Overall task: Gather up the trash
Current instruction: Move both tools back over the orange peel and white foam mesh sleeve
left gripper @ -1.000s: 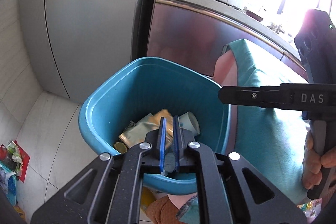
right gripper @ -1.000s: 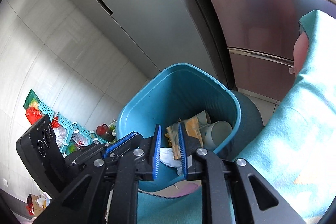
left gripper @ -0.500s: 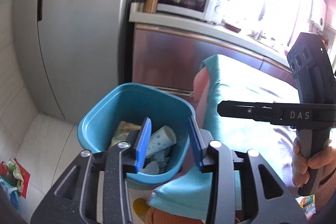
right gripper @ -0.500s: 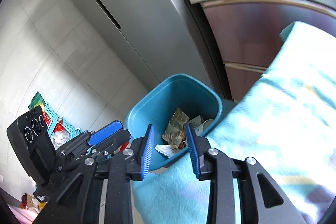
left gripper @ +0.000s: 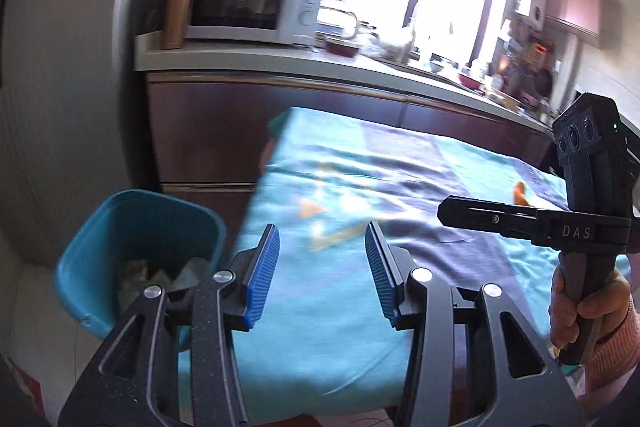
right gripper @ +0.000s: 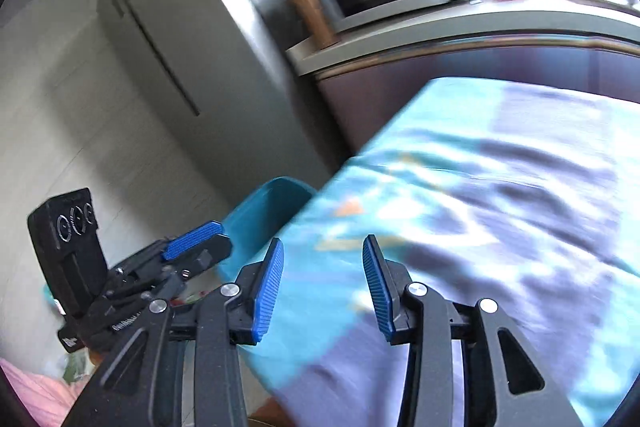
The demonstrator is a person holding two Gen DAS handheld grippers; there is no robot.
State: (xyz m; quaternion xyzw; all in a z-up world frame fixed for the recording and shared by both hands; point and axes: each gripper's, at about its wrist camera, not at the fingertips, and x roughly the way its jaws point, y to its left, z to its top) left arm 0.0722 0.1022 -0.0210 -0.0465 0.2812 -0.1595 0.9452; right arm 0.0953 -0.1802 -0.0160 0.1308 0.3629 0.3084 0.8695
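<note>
Here, left gripper (left gripper: 322, 267) spread wide, nothing between the blue pads, above the turquoise tablecloth (left gripper: 400, 195). Right gripper (right gripper: 323, 283) likewise spread and empty, over the same cloth. Down at the table's left edge, blue bin (left gripper: 100, 239) with crumpled trash (left gripper: 160, 273) inside, near the grey fridge (right gripper: 168, 39).

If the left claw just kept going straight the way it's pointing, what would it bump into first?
Most likely the teal tablecloth: the open left gripper points over the cloth, which fills the gap between its fingers. The blue trash bin sits off to its left, out of that line. Depth is hard to judge.
</note>
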